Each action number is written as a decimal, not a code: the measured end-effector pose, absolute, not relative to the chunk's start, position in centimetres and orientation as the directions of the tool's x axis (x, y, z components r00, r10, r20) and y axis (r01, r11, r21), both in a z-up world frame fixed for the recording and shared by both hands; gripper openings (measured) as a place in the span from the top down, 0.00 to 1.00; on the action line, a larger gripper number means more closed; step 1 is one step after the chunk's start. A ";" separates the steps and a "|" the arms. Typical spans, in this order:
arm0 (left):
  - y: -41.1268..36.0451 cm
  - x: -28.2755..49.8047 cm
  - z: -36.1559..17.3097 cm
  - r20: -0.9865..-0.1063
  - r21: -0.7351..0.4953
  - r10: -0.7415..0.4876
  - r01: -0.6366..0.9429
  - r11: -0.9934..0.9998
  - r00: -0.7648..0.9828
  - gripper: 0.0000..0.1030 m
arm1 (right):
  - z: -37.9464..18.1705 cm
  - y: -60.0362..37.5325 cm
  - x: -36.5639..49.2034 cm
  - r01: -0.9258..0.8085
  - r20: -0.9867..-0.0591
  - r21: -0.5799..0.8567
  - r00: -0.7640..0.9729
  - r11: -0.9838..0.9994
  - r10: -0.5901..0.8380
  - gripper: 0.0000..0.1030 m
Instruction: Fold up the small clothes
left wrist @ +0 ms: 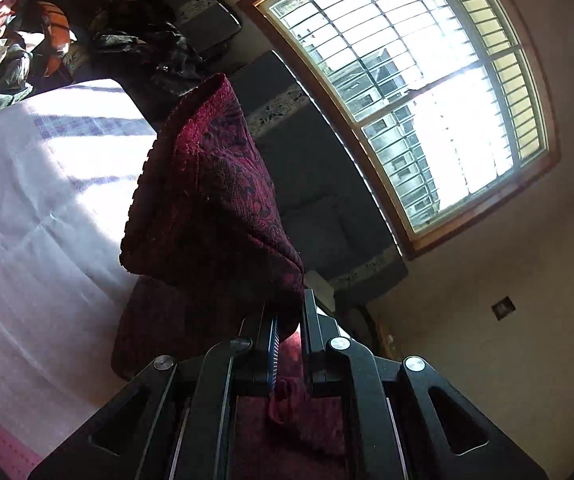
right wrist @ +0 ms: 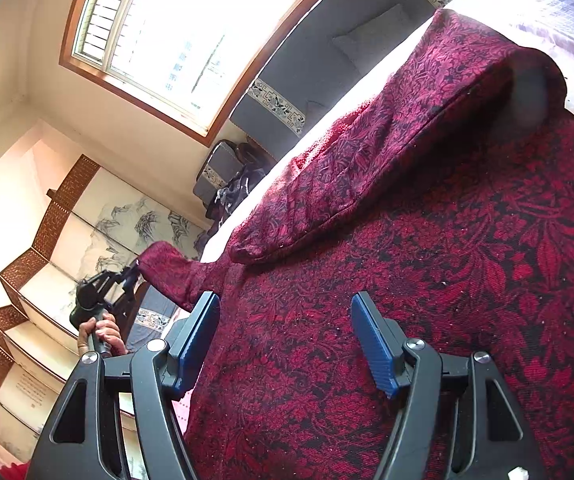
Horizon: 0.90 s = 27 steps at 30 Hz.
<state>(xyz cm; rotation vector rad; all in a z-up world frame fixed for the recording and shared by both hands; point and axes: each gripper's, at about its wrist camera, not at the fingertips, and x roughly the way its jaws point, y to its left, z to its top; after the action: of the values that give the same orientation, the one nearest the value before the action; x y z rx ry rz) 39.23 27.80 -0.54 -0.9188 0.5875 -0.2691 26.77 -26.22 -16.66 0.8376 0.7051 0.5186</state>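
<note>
Here, pinching a sleeve end of the red patterned garment (right wrist: 427, 260) on the bed (left wrist: 27, 200) in left gripper (left wrist: 289, 328); right gripper (right wrist: 287, 340) hovering spread above. Best carrying sleeve inward, flat.

No readable text, brand, number or sign in either view. Folding screen panel (right wrist: 33, 390), lower left of right wrist view: faint columns of small dark writing, too small and blurred to read. Small dark wall plate (left wrist: 503, 307) in left wrist view: no legible marking. Patterned bands on dark cushions (right wrist: 277, 106): ornament only, not lettering.
</note>
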 end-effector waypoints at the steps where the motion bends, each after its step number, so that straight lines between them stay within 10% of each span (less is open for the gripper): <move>1: 25.2 39.9 0.2 -0.356 -0.802 -0.493 0.011 0.597 0.794 0.91 | -16.7 -26.3 26.7 -0.137 -0.349 0.811 0.666 0.568 0.659 0.37; 13: -0.7 42.9 -6.2 -0.500 -0.699 -0.691 0.227 0.678 0.522 0.89 | -16.8 -26.9 26.3 -0.137 -0.320 0.828 0.680 0.544 0.659 0.37; 21: 0.4 37.0 -6.1 -0.459 -0.698 -0.674 0.234 0.676 0.579 0.23 | -17.4 -28.2 25.9 -0.137 -0.295 0.847 0.683 0.514 0.668 0.37; 27: 7.0 31.3 -7.1 -0.478 -0.611 -0.529 0.167 0.774 0.702 0.14 | -15.0 -30.3 26.0 -0.082 -0.377 0.799 0.702 0.595 0.604 0.35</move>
<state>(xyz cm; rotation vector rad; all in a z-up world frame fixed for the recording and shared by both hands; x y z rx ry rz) 31.35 6.97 -7.09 -0.5667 0.6913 -0.4113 25.98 -30.34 -14.98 0.8479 0.6920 0.4378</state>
